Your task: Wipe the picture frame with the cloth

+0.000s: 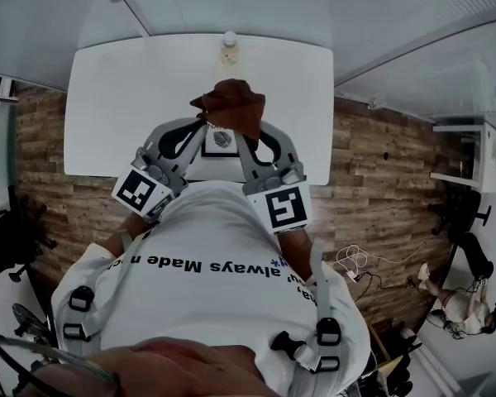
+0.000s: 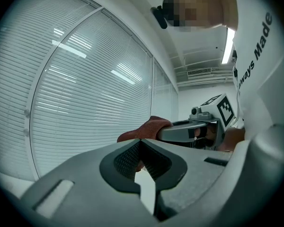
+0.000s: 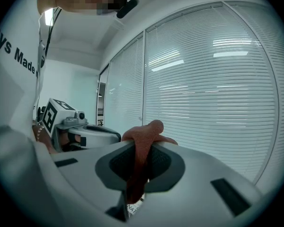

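A: Rust-brown cloth was pinched in the right claw and bunched over the top of the picture frame, by the near edge of the desk.
B: And the left claw?
A: It seemed closed on the frame's white edge.
B: How would they handle?
A: The cloth looked soft and limp, best gripped by a gathered fold. The frame looked stiff, light and probably fragile, so its rim was the place to hold.
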`<action>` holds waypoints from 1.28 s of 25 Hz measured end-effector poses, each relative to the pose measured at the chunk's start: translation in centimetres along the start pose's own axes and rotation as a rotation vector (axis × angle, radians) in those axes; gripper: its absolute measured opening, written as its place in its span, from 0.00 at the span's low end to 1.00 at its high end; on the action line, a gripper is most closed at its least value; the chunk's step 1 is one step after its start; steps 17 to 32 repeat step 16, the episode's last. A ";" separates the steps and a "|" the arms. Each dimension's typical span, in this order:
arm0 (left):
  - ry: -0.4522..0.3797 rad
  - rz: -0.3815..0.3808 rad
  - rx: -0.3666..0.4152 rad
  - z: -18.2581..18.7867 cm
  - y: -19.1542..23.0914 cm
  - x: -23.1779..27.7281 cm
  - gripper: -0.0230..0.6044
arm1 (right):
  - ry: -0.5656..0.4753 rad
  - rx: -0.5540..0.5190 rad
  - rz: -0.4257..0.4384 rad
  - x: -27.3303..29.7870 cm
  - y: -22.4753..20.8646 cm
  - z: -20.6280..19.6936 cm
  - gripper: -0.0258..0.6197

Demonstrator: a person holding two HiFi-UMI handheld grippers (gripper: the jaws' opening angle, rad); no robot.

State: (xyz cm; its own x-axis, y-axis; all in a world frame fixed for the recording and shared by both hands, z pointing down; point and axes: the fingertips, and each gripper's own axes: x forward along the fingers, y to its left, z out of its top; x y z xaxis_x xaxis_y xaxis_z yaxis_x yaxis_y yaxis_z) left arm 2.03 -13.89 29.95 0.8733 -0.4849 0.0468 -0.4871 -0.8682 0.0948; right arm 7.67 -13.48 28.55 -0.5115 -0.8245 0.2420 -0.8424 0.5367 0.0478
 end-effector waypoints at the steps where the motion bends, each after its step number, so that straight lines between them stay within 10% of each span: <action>1: 0.000 0.000 0.000 0.0 0.0 0.0 0.04 | -0.001 0.001 0.001 0.0 0.0 0.0 0.06; 32: -0.004 0.003 -0.009 0.0 0.3 0.1 0.04 | -0.010 -0.003 -0.006 0.0 -0.3 0.2 0.06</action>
